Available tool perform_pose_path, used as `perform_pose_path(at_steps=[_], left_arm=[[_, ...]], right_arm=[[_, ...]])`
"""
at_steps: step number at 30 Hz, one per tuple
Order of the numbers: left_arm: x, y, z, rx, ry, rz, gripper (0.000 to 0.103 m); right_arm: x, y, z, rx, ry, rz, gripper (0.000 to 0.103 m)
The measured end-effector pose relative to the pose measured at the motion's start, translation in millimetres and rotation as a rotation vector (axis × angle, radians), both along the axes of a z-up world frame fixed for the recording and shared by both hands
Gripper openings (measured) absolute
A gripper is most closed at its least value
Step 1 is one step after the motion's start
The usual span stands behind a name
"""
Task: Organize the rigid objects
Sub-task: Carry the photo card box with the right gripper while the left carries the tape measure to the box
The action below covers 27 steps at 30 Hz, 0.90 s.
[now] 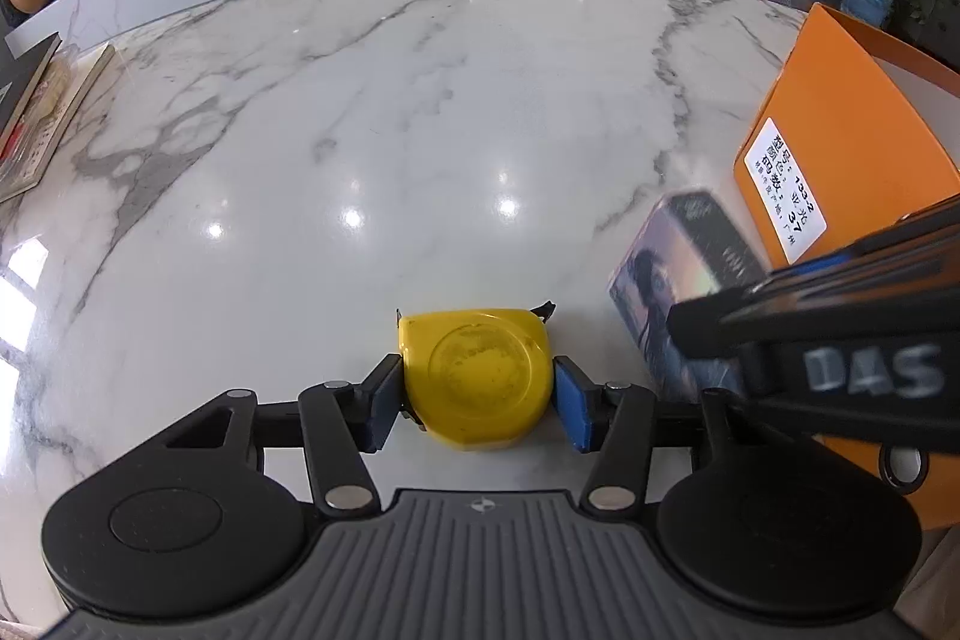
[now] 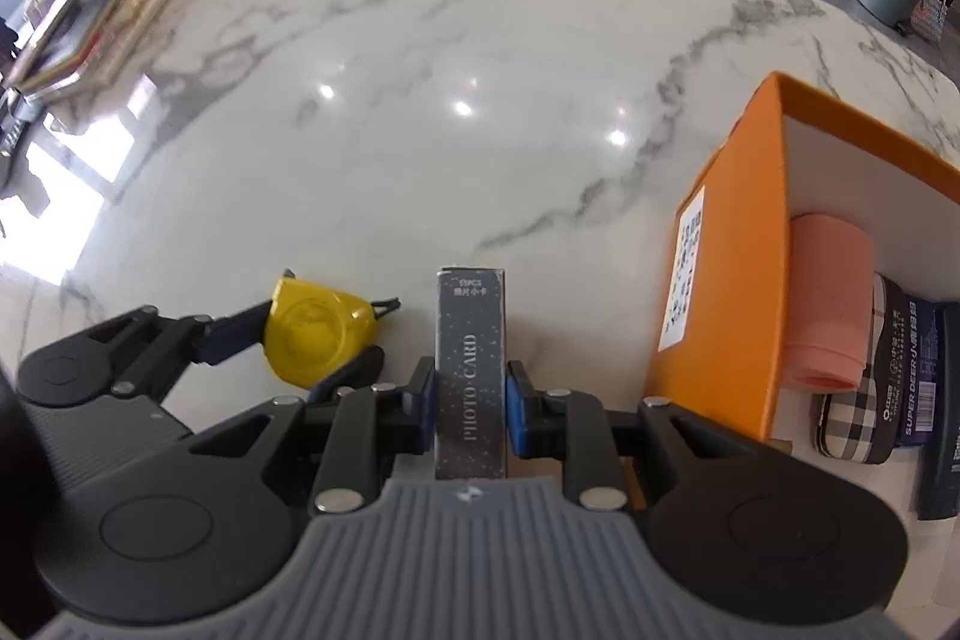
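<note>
Left wrist view: left gripper (image 1: 478, 397) pinches yellow tape measure (image 1: 477, 376).
Right wrist view: right gripper (image 2: 470, 409) clamps photo card box (image 2: 471, 370) beside orange box (image 2: 729, 280).

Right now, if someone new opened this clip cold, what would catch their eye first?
Probably the bright yellow tape measure, clamped between the left gripper pads low over the white marble table. Next, the dark speckled "PHOTO CARD" box held upright in the right gripper. To the right stands the open orange cardboard box, holding a pink cylinder and other packed items.
</note>
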<state>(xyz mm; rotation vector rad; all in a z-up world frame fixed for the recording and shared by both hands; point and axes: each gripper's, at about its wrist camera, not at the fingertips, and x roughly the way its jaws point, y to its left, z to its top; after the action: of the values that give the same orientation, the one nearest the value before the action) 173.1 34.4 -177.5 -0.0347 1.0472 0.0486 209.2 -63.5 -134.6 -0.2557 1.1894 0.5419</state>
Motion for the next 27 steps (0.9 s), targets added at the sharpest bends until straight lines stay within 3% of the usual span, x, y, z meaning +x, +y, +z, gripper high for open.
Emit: perform_pose_path(at_steps=[7,14,21,27], left_arm=[[-7,17,12,-0.083,-0.018,0.084,0.06],[-33,5,72,-0.111,-0.104,0.087,0.06],[-43,-46,130,-0.155,-0.21,0.001,0.06],[-38,-97,149,-0.203,-0.232,-0.09,0.06]], right_arm=[[-21,-29,46,0.135,-0.124,-0.03,0.023],[-37,-84,95,0.265,-0.224,-0.097,0.023],[-52,-146,118,0.342,-0.293,-0.181,0.023],[-52,-203,112,0.35,-0.289,-0.284,0.023]])
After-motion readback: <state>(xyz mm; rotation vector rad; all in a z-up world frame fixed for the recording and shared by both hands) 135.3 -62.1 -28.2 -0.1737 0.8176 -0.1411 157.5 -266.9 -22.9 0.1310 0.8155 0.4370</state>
